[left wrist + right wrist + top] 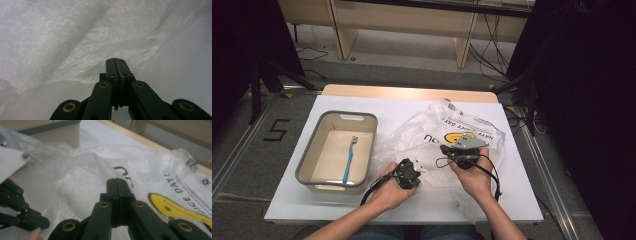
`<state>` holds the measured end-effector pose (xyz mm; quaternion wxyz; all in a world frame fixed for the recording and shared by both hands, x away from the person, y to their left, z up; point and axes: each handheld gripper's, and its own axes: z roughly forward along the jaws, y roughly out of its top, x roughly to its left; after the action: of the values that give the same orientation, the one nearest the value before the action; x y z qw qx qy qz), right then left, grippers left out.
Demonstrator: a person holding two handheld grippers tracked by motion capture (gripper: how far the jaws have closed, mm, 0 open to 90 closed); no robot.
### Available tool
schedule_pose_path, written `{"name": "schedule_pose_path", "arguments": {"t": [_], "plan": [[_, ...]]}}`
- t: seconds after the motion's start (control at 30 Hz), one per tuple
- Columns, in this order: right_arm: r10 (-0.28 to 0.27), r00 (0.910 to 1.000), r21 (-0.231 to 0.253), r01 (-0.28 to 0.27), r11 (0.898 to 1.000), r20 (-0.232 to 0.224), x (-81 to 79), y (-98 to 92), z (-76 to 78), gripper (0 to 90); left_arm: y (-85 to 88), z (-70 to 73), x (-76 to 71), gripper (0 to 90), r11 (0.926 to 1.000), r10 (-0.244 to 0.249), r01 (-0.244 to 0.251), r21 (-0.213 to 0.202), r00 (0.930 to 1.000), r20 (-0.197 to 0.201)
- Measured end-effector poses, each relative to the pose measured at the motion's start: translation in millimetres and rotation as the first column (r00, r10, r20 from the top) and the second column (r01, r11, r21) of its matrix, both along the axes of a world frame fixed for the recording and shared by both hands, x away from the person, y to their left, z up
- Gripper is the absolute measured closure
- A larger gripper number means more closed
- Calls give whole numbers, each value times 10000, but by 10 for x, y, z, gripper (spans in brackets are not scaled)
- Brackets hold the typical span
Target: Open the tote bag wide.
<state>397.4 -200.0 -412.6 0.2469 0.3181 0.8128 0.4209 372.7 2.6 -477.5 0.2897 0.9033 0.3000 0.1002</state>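
Grey-rimmed beige plastic tub (364, 118) at left of clear crinkled plastic bag with yellow smiley print (432, 131), just beside it, on white table top (287, 205). Blue-handled toothbrush (349, 159) lying inside tub, well apart from bag. Left gripper (412, 167) at bag's near left edge, jaws pressed together, tips against film (75, 37); pinch on film unclear. Right gripper (447, 150) over bag's middle, beside smiley print (172, 207), jaws pressed together, pinching raised fold of bag (100, 162). Bag spread across table's centre and right.
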Motion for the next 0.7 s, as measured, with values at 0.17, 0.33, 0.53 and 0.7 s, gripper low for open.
{"name": "schedule_pose_path", "arguments": {"t": [0.17,0.33,0.53,0.7], "plan": [[-310,9974,364,287,9989,656,-16,-43,158,900,-5,1,-5,893,10000,-38,38,66,10000,59],[-507,9942,638,447,9970,946,-10,-64,266,900,-12,0,-11,893,9999,-57,56,103,9999,125],[-735,9887,1028,603,9929,1307,10,-69,368,900,-14,-1,-14,892,10000,-53,52,70,9999,140],[-782,9887,1072,646,9921,1276,27,-58,370,900,-12,0,-13,892,10000,-64,63,64,9999,142]]}}
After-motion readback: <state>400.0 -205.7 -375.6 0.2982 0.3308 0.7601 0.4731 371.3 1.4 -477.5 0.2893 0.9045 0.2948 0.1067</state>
